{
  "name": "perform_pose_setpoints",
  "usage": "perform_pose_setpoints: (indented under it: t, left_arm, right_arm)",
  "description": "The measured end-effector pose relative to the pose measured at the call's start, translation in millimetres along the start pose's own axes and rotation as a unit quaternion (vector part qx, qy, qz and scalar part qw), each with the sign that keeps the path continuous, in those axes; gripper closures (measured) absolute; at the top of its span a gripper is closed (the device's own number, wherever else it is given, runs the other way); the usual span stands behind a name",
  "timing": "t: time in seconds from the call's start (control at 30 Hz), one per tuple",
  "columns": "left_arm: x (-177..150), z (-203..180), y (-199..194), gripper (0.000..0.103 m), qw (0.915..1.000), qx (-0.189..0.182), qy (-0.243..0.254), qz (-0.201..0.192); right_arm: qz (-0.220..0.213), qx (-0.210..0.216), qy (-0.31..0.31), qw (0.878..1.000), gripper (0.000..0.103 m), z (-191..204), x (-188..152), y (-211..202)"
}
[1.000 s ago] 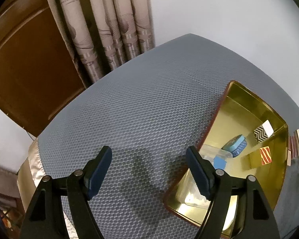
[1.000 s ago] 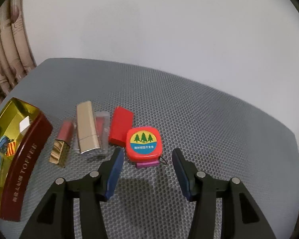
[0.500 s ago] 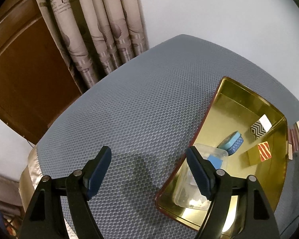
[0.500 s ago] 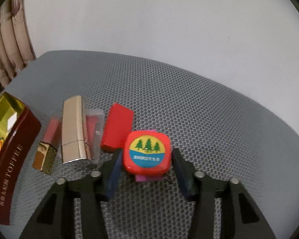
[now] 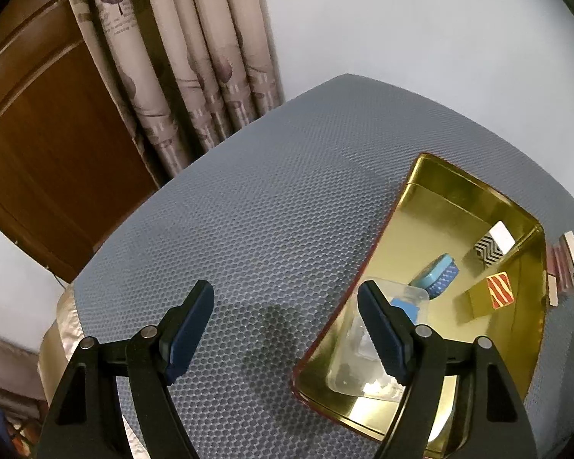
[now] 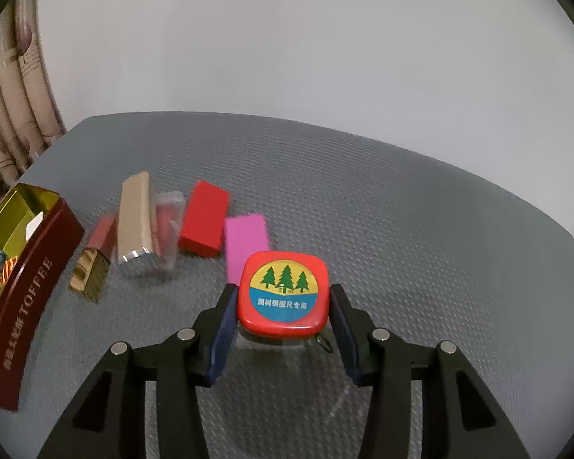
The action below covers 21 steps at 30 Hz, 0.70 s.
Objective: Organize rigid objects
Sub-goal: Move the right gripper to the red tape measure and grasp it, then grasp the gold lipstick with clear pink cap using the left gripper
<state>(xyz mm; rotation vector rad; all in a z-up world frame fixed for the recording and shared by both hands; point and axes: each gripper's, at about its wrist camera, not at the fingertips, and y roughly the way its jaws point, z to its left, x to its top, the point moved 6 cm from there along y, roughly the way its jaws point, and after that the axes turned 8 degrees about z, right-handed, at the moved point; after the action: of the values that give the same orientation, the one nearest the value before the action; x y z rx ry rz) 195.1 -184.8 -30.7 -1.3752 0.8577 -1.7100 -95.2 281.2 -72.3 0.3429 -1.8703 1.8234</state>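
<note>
Right gripper (image 6: 283,329) clamped on square red tape measure (image 6: 283,293) with pine-tree label; left gripper (image 5: 287,329) wide, empty.

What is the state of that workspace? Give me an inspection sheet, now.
Surface: grey honeycomb mat, flat.
Job's things: red tape measure in the right gripper; red box, pink block, gold case and lipstick loose on the mat; toffee tin holds a clear box, blue tin, zigzag block and striped block.
Clutter: nothing seen.
Grippers: right gripper has just been closing, pads on the tape measure; left gripper open, empty, beside the tin.
Cables: nothing seen.
Surroundings: curtain, wooden door, white wall.
</note>
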Motion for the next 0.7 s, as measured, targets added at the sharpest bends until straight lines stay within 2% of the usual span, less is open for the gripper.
perform_pose_setpoints:
  t: [0.2, 0.43, 0.6, 0.7]
  left_arm:
    - [-1, -21, -13, 0.028, 0.9996, -0.012, 0.022, -0.014]
    - [-10, -77, -40, 0.028, 0.9953, -0.050, 0.081, -0.019]
    - [-24, -141, -60, 0.028, 0.9850, -0.099, 0.142, -0.004]
    - [-33, -180, -61, 0.028, 0.9761, -0.131, 0.171, 0.030]
  right_arm:
    - [0.012, -0.032, 0.014, 0.999, 0.055, -26, -24, -1]
    - [0.021, -0.042, 0.029, 0.998, 0.055, -50, -47, 0]
    - [0.012, -0.039, 0.032, 0.999, 0.055, -51, -52, -1]
    - [0.000, -0.044, 0.025, 0.999, 0.055, -47, -54, -1]
